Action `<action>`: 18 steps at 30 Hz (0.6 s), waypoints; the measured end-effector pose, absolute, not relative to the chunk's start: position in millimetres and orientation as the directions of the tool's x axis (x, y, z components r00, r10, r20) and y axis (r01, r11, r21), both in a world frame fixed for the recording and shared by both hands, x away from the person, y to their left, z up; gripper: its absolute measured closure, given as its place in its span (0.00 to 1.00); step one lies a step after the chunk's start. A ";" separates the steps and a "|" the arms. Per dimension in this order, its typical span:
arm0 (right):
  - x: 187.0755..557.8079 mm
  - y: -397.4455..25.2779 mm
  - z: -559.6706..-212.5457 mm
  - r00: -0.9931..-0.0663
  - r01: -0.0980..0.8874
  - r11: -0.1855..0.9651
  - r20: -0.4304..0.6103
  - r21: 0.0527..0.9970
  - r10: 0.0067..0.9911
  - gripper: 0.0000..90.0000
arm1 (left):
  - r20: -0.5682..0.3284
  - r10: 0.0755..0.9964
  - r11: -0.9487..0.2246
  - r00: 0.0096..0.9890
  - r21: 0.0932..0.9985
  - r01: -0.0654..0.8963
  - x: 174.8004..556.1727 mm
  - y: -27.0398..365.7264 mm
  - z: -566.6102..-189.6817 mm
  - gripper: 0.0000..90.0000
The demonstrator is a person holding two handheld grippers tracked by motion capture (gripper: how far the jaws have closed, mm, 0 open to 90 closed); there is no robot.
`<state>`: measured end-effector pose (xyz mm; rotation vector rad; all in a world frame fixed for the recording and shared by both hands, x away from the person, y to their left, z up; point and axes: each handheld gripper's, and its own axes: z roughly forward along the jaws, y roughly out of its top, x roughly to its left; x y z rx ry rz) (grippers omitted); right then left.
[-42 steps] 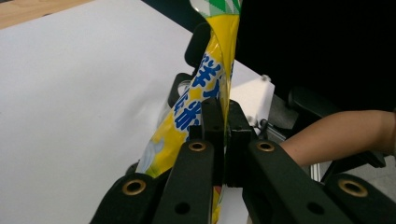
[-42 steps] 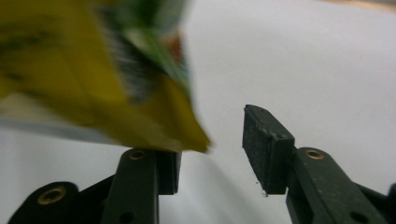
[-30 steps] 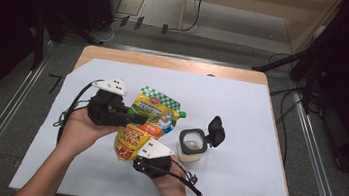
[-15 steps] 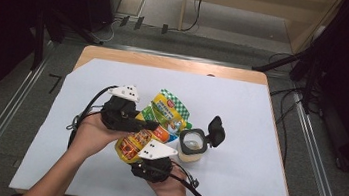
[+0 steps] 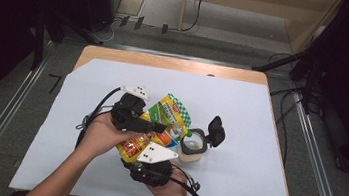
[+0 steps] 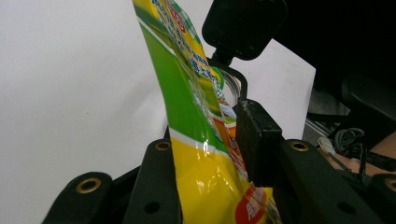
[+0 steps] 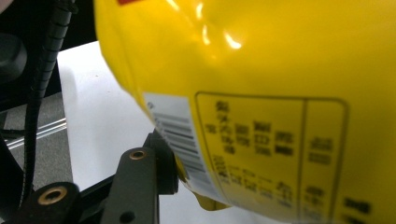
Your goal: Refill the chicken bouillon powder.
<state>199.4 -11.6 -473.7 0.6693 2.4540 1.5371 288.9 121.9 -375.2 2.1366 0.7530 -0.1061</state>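
White paper covers a wooden table (image 5: 117, 56), with grey floor, metal rails and dark equipment around it. Near the front middle of the sheet, a yellow and green snack bag (image 5: 170, 115) is held off the surface between 2 hand-held grippers. Its green checked top points away from the person, and its yellow and orange bottom end points toward them.

From the left, the left gripper (image 5: 151, 125) comes in, and its 2 black jaws are pinched on the bag's middle. In the left gripper view the bag (image 6: 198, 140) stands on edge, squeezed flat between those jaws.

Just below, the right gripper (image 5: 144, 147) reaches up to the bag's lower end. In the right gripper view the yellow back of the bag (image 7: 261, 93), with a barcode and a printed panel, sits against 1 black jaw. The other jaw is hidden, so I cannot tell if this gripper is clamped.

Just to the right of the bag stands a small clear jar (image 5: 192, 148) with a black flip lid (image 5: 216, 131) hinged open. The bag's corner is touching or just beside the jar's rim.

Black cables (image 5: 98, 111) trail from both grippers.
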 end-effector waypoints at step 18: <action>202.5 -20.0 -466.3 -0.892 0.305 0.354 0.135 0.884 0.432 0.63 | -0.352 0.512 -0.529 0.783 0.589 0.611 305.1 90.5 -369.1 0.93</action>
